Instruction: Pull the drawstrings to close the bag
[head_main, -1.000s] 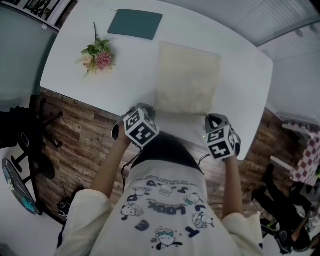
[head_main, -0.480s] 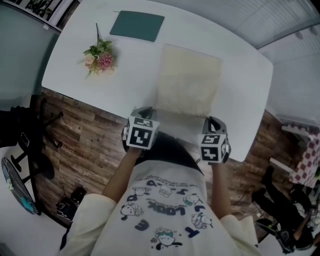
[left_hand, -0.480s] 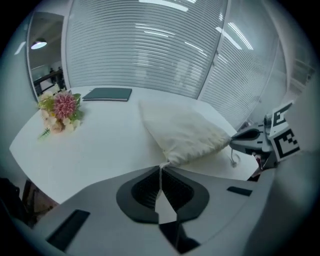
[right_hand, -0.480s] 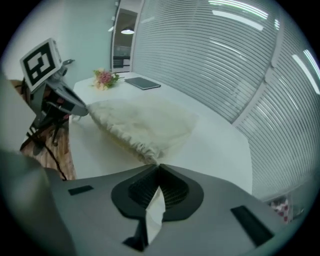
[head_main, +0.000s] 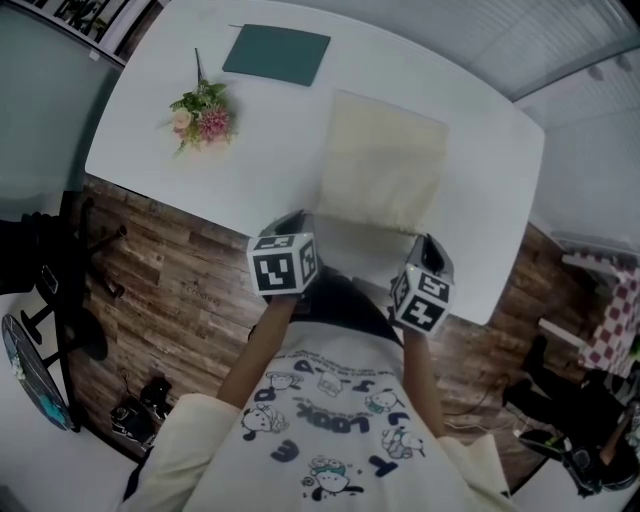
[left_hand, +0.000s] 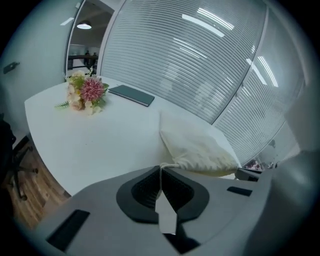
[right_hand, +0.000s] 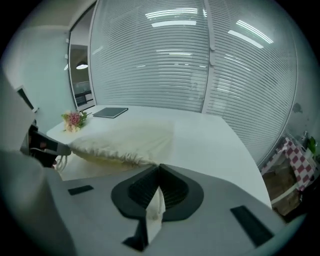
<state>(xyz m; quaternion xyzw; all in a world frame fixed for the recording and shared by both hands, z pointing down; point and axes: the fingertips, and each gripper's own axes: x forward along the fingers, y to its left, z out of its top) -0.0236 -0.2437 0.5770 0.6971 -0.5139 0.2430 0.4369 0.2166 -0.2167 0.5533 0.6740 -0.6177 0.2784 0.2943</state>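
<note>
A cream drawstring bag (head_main: 385, 172) lies flat on the white table (head_main: 150, 170), its gathered mouth toward the near edge. My left gripper (head_main: 298, 222) sits at the mouth's left corner and my right gripper (head_main: 428, 244) at its right corner. In the left gripper view the left gripper (left_hand: 161, 169) is shut on a cream drawstring (left_hand: 170, 165) that runs out of the bag (left_hand: 197, 145). In the right gripper view the right gripper (right_hand: 159, 167) is shut on the other drawstring (right_hand: 156, 200), close to the puckered edge of the bag (right_hand: 125, 139).
A small bunch of pink flowers (head_main: 203, 112) and a dark green notebook (head_main: 277, 52) lie on the far left of the table. Beyond the table's left edge stands an office chair (head_main: 60, 290) on the wood floor. A checkered cloth (head_main: 612, 320) is at the right.
Both grippers have rolled, so their marker cubes show other faces. The right gripper has shifted a little left, toward the left one. Both stay shut on the drawstrings.
</note>
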